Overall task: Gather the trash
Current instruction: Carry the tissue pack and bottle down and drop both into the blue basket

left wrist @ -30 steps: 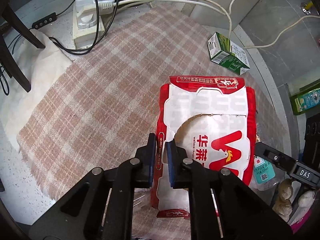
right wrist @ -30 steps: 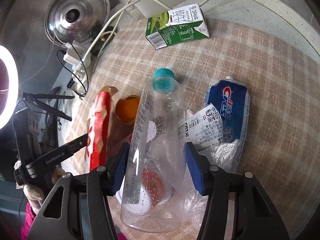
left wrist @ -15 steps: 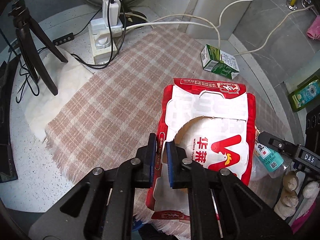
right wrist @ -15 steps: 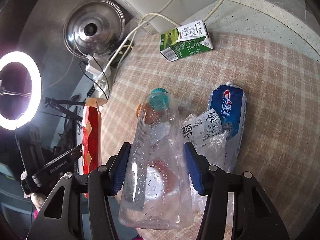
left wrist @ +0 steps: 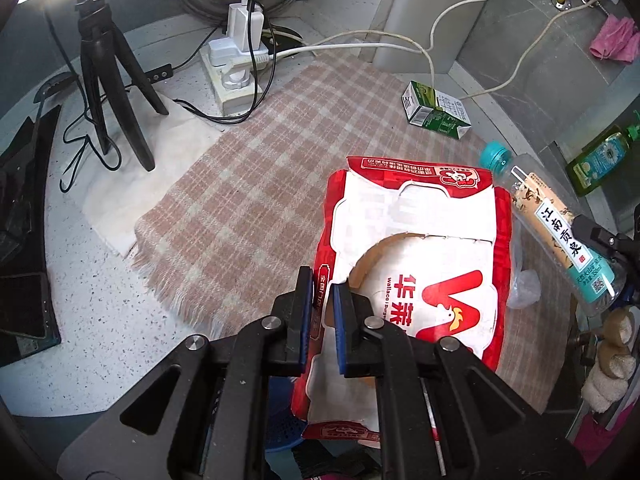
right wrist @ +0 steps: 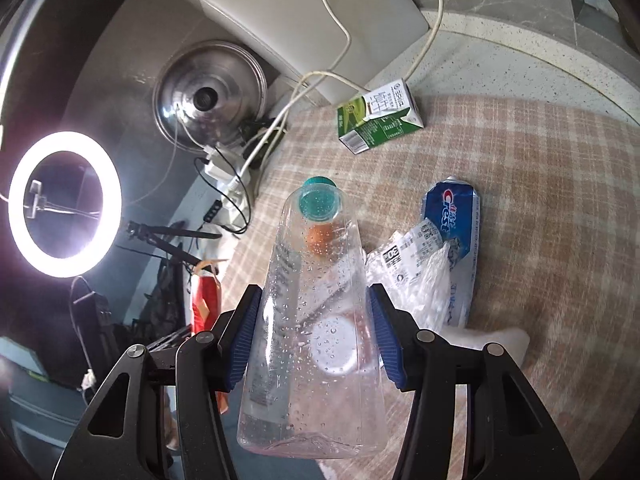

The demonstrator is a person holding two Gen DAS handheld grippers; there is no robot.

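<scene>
My left gripper pinches the red paper bag mid-frame, and my right gripper squeezes the clear bottle, both lifted for throwing away.

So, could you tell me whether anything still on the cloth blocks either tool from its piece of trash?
Nothing visible does: the left tool is shut on the red paper bag, and the right tool on the clear bottle.
</scene>
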